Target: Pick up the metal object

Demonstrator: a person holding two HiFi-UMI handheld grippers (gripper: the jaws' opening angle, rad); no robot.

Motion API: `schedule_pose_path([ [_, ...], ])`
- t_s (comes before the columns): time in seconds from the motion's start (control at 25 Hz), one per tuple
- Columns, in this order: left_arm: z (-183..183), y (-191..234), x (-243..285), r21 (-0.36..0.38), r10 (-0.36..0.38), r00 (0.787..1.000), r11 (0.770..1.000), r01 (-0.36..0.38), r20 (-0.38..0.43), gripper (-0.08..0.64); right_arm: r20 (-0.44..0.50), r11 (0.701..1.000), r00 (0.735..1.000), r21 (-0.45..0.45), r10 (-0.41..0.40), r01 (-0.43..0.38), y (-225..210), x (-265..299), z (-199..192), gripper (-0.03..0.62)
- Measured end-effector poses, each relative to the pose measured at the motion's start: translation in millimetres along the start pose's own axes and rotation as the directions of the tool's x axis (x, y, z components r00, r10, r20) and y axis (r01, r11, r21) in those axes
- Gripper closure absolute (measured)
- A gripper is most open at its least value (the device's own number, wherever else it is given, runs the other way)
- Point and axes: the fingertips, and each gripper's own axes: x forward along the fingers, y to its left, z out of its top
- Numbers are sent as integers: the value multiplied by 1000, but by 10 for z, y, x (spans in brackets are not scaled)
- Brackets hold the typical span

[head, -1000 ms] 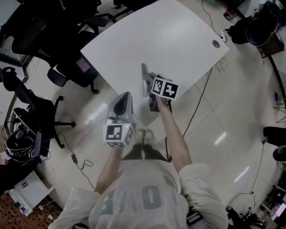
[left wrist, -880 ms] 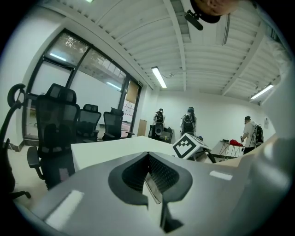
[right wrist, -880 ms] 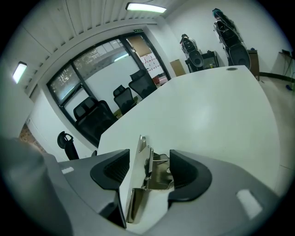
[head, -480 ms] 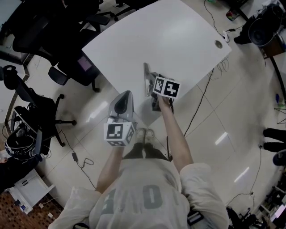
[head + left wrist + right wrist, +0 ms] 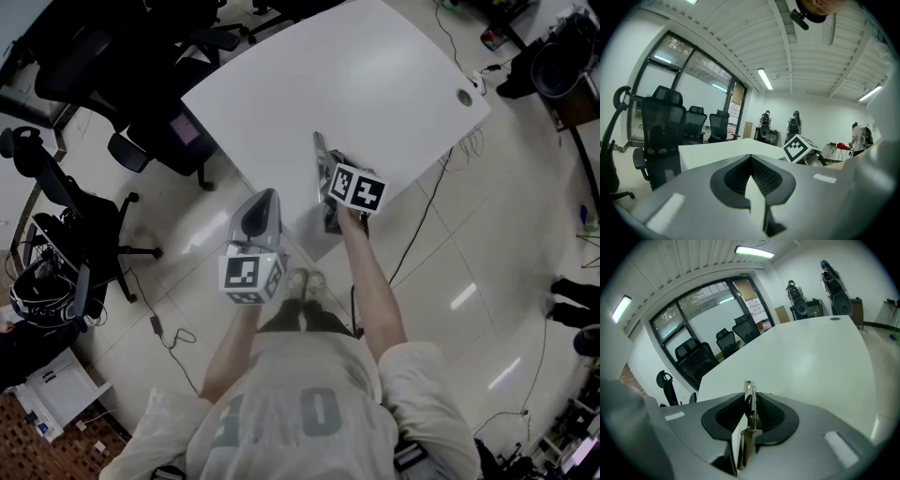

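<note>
A thin flat metal object (image 5: 749,418) with a small spring stands on edge between the pads of my right gripper (image 5: 749,397). The jaws are closing and the pads press on both its faces. In the head view the right gripper (image 5: 319,141) reaches over the near edge of the white table (image 5: 375,84), and the metal object is hidden by the gripper's body. My left gripper (image 5: 265,195) hangs over the floor just off the table's edge. Its pads (image 5: 761,171) meet with nothing between them.
Black office chairs (image 5: 159,141) stand along the table's left side, and another (image 5: 66,216) sits further left. A round cable hole (image 5: 464,97) marks the table's right corner, and cables trail on the tiled floor beside it. A person's feet (image 5: 572,291) show at the right edge.
The right gripper has stayed at the table's near edge, shifting only slightly with the view. The left gripper has held its place over the floor.
</note>
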Motion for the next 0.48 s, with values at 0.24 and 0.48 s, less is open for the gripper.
schedule_pose_path([
  [0.24,164,-88,68,11,-32,998,999,32,47,558,82,1000,997,-31,10,-7,90,-266,184,499],
  [0.48,358,-190,55,20,-53,993,998,52,103,559,242,998,969,-42,57,-48,204,-846,534,500],
])
